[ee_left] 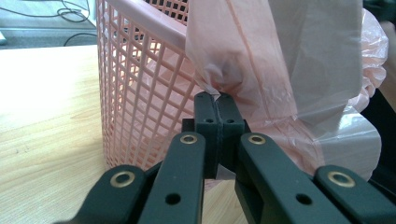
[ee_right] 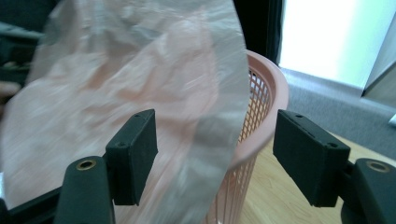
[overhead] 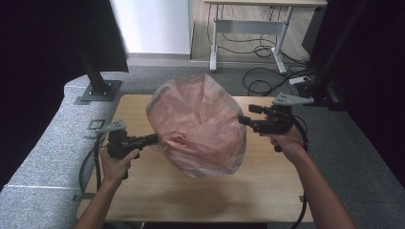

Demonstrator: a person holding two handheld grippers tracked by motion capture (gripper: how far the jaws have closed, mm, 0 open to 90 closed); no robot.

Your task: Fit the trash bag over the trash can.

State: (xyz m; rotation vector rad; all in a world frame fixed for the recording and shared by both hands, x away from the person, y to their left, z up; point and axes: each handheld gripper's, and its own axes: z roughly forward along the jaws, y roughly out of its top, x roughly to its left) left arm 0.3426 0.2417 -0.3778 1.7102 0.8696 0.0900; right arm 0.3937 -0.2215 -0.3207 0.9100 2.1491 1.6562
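High view puts the bag (overhead: 198,126), a thin pink film, ballooned over the basket at the middle of the table (overhead: 143,191), with a gripper on each side of it. The left gripper (overhead: 154,138) sits at the bag's near-left edge, and the right gripper (overhead: 242,119) at its right edge, a little farther away.

Left gripper view shows that gripper's jaws pressed together on a gathered fold of the bag (ee_left: 280,70), pinching the film just outside the basket (ee_left: 140,102) wall, below its rim. Right gripper view shows the other jaws spread wide and holding nothing; the bag (ee_right: 130,88) hangs blurred straight ahead between them, with the basket (ee_right: 261,93) rim just behind and to the right.

The coming move likely turns on this: the loose film lies directly in front of the right gripper (ee_right: 215,158), draped over the rim, so that side looks ready to close on the bag and draw it down over the basket edge while the left side keeps the opposite edge held.
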